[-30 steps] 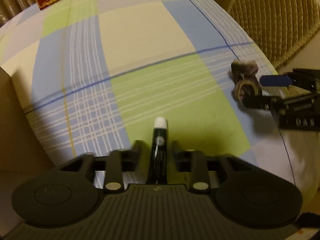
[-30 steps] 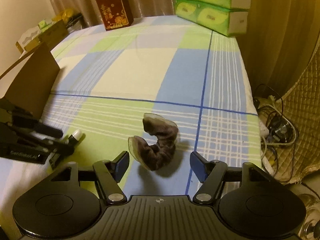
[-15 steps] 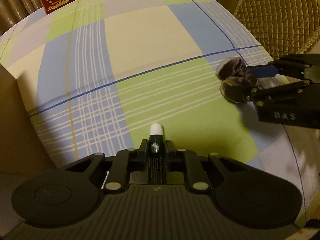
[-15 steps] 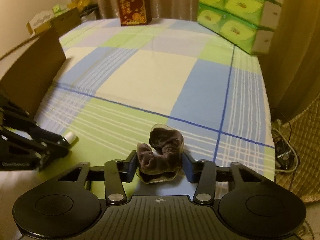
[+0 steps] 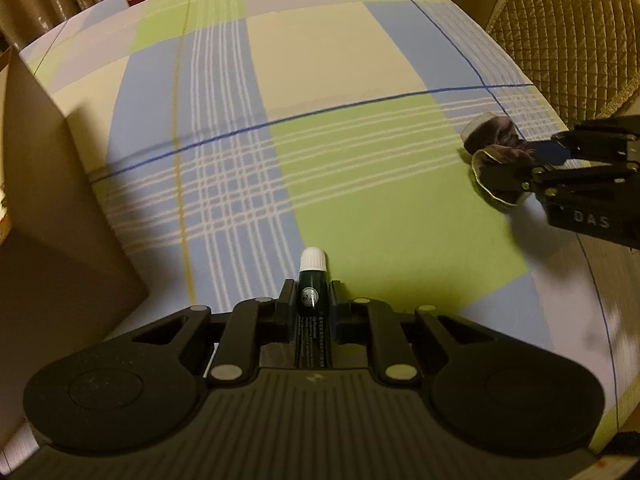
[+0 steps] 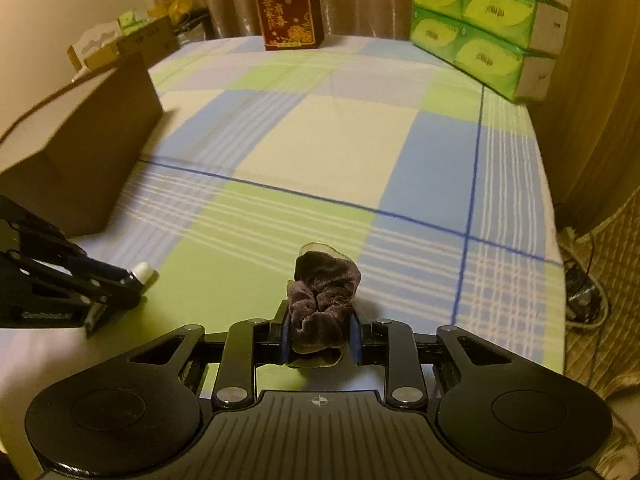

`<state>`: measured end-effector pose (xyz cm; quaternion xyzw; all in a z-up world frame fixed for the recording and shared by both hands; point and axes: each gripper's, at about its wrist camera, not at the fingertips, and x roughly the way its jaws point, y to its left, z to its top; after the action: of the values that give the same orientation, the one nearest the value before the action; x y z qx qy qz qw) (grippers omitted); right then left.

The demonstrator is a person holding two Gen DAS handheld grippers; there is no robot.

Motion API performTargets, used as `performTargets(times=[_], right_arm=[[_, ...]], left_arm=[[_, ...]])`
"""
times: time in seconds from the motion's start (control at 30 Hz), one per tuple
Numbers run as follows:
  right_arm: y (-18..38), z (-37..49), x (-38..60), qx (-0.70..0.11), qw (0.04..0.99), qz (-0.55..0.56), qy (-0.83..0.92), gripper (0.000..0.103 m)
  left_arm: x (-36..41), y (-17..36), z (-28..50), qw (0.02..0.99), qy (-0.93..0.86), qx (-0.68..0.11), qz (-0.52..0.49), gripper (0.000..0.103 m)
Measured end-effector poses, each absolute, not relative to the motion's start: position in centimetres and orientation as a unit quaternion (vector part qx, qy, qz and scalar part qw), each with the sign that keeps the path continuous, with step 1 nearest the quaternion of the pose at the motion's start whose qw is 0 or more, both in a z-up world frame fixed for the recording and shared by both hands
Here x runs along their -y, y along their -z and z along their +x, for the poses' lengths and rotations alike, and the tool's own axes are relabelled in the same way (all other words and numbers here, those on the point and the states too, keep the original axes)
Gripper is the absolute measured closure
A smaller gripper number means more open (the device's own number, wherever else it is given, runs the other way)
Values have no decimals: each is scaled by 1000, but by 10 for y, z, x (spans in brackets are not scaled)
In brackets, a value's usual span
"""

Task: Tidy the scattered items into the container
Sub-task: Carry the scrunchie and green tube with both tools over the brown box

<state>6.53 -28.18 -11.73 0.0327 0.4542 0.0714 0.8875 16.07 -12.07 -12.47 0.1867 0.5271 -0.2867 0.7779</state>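
A dark green tube with a white cap (image 5: 313, 276) sticks out forward between the fingers of my left gripper (image 5: 313, 296), which is shut on it above the checked cloth. In the right wrist view the same gripper (image 6: 132, 284) comes in from the left with the tube's cap (image 6: 143, 271) showing. A brown velvet scrunchie (image 6: 322, 292) sits bunched between the blue pads of my right gripper (image 6: 318, 320), whose jaws are closing and squeeze it. The left wrist view has that scrunchie (image 5: 494, 148) and right gripper (image 5: 536, 160) at its right edge. A brown cardboard box (image 6: 88, 152) stands at the left.
The checked cloth (image 6: 320, 140) covers a table. At its far end stand a red box (image 6: 288, 12) and stacked green tissue packs (image 6: 488, 28). Small cartons (image 6: 120, 40) sit behind the cardboard box. Cables (image 6: 584, 292) lie on the floor right of the table.
My left jaws closed on the tube. My right gripper came forward around the scrunchie and its jaws narrowed until they squeezed it. The cardboard box shows larger at the left.
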Motion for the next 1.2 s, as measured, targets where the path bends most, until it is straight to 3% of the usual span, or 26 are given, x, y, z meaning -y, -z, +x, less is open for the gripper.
performTargets(times=[0.73,1.2], right_arm=[[96,34,205,-460,875,45,-144,78],[64,53,138,-438,865,36,-241,78]], left_arm=[[27,86,126,803,263,-526,95,91],[-39,26,113,843,248,-475,42,91]])
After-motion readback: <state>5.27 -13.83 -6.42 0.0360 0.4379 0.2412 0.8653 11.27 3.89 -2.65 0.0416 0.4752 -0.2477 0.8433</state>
